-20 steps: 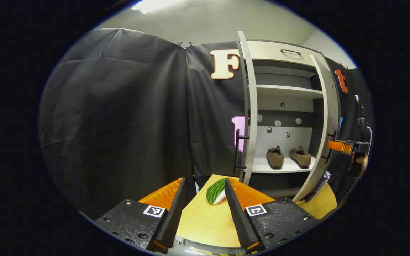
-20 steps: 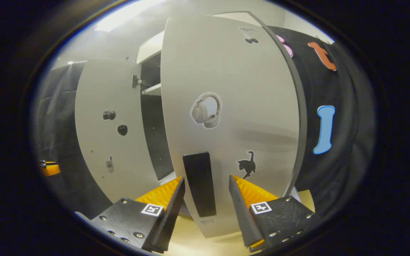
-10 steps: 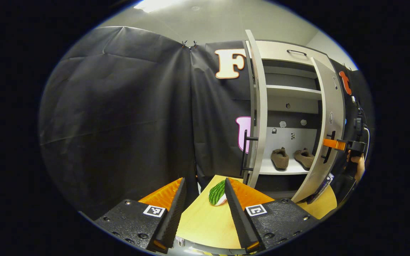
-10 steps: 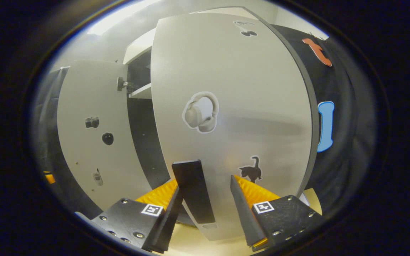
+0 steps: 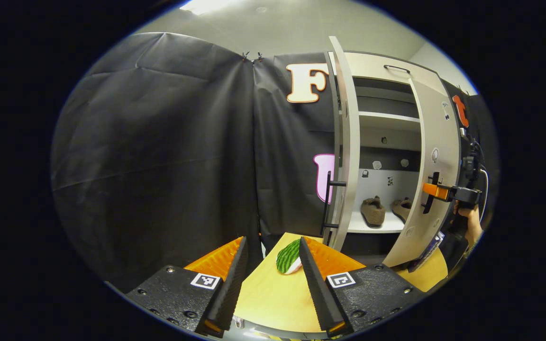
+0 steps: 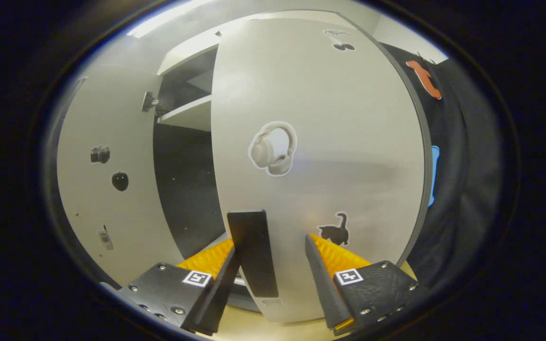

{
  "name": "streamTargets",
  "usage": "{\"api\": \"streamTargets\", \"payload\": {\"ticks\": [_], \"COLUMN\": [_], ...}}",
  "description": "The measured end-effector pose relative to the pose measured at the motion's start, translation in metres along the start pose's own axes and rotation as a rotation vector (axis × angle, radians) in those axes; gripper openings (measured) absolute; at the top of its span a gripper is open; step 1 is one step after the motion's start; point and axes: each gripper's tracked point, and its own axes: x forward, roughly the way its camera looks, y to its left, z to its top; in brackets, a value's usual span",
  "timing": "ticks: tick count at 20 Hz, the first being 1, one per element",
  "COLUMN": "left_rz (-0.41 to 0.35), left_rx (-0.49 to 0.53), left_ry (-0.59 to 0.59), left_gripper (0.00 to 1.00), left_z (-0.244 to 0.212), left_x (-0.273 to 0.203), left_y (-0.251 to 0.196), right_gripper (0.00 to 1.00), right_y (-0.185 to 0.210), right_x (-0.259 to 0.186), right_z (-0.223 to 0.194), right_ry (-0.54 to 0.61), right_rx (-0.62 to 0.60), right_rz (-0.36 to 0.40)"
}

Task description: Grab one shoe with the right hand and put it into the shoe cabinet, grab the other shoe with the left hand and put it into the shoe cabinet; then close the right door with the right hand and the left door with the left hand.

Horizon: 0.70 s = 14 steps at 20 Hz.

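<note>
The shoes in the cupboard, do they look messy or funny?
Nothing looks odd. The two brown fuzzy shoes sit side by side, upright, on the white cabinet shelf. The right cabinet door is simply partway closed, so it hides part of the farther shoe.

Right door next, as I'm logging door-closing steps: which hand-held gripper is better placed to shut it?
Right. The right hand-held gripper is at the right door's black handle; the left hand-held gripper hangs back over the table.
</note>
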Motion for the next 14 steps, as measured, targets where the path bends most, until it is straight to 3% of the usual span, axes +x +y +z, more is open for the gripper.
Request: {"api": "streamTargets", "payload": {"ticks": [14], "left_rz": [-0.021], "left_rx": [-0.034], "left_ry": [-0.004], "left_gripper": [0.67], "left_z": [-0.002], "left_x": [0.005], "left_y": [0.0], "right_gripper": [0.8], "right_y": [0.001], "right_x": [0.011], "right_z": [-0.001], "right_ry": [-0.017], "right_rx": [-0.02], "right_rz": [-0.055]}}
